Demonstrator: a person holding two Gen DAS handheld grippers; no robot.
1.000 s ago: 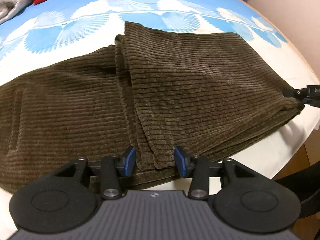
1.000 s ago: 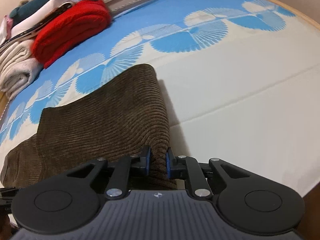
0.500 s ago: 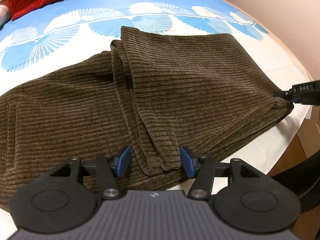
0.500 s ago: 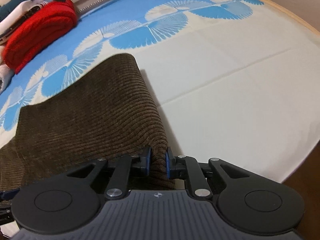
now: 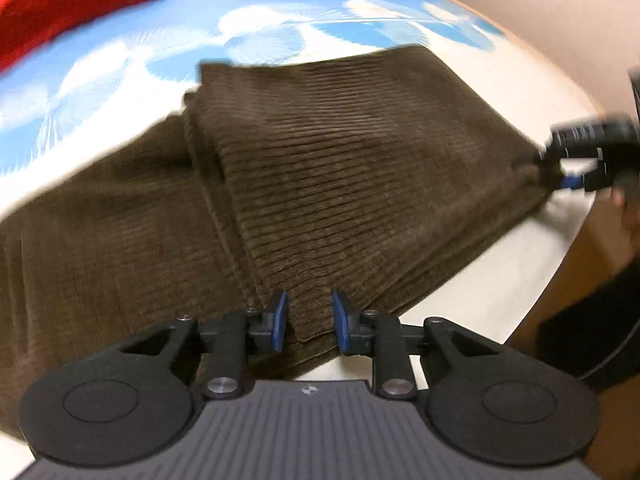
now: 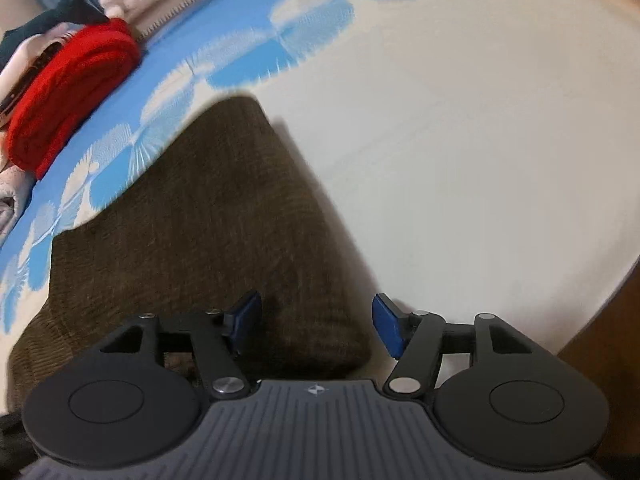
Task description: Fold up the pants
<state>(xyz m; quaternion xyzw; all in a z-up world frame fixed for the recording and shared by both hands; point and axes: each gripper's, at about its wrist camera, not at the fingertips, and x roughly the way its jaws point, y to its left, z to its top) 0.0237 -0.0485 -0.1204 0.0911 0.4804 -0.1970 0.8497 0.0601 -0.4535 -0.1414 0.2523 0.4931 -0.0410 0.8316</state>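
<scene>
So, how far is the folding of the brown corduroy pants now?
Done: the brown corduroy pants lie on the blue-and-white sheet with one fold already laid over. In hand: the right gripper has just opened off its corner; the left gripper has been closing around the near hem. Left: probably another fold.

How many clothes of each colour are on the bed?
Brown: 1, the corduroy pants
Red: 1, the folded knit
Dark teal: 1, on top of the pile
White or cream: cannot count, blurred at the edge
Total I can count: 3
</scene>
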